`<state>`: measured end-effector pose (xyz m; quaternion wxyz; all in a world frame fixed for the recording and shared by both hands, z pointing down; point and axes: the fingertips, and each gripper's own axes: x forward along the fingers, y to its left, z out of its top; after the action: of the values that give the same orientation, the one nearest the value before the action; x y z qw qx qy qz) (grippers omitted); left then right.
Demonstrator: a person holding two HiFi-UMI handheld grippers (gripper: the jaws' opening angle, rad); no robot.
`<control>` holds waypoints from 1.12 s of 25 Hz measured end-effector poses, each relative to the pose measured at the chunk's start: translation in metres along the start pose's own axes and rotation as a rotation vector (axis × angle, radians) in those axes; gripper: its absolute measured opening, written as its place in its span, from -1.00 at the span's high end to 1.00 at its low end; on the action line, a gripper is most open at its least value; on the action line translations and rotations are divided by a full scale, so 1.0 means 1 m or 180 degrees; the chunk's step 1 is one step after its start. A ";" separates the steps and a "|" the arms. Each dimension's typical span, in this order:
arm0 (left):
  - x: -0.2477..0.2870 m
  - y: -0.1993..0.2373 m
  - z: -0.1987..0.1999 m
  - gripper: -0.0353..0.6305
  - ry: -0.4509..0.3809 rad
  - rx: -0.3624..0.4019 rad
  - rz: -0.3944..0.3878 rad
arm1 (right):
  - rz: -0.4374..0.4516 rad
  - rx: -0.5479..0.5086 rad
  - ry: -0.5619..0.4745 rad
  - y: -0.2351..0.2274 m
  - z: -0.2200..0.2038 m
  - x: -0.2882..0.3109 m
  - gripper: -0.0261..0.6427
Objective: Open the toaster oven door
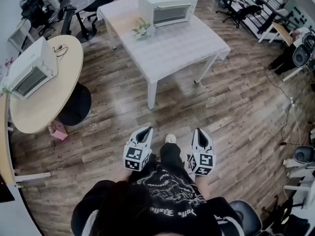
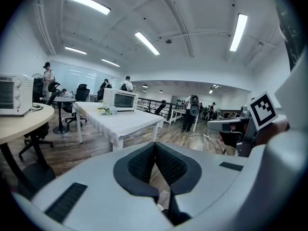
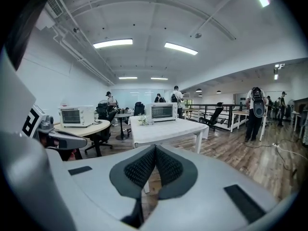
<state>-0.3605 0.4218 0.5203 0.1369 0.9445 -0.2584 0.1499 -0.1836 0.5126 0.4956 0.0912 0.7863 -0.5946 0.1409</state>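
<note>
Well, we have not begun: our left gripper (image 1: pixel 145 130) and right gripper (image 1: pixel 199 132) are squeezed together, empty, and next we should walk to the toaster oven (image 1: pixel 168 7) at twelve o'clock.

An office-like lab with desks (image 1: pixel 172 53), swivel chairs (image 1: pixel 239 12), strip lights (image 2: pixel 146 42).

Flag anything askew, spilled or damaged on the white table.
Nothing stands out. The toaster oven sits square on the white table, door shut, with a small flower bunch near its front corner; nothing is spilled.
</note>
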 end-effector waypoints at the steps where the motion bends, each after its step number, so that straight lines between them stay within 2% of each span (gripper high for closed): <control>1: 0.006 0.007 0.003 0.84 0.0001 -0.0010 0.0042 | -0.0008 0.0015 0.0006 -0.005 0.000 0.008 0.89; 5: 0.038 0.025 0.010 0.84 0.0062 -0.0046 0.0186 | 0.0056 0.0013 0.0072 -0.022 0.003 0.050 0.89; 9: 0.090 0.024 0.031 0.84 0.0060 -0.0006 0.0234 | 0.0197 -0.0044 0.0088 -0.057 0.016 0.100 0.89; 18: 0.204 0.038 0.069 0.84 0.0058 -0.0217 0.0511 | 0.0511 -0.0226 0.0057 -0.131 0.053 0.209 0.89; 23: 0.253 0.030 0.077 0.84 0.0052 -0.0329 0.0609 | 0.0598 -0.0284 0.0137 -0.177 0.055 0.240 0.89; 28: 0.280 0.027 0.085 0.84 0.0047 -0.0440 0.0659 | 0.0519 -0.0301 0.0162 -0.204 0.057 0.257 0.89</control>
<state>-0.1268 0.2462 0.5462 0.1874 0.8999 -0.3633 0.1520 0.0841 0.3175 0.5318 0.1316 0.7263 -0.6601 0.1396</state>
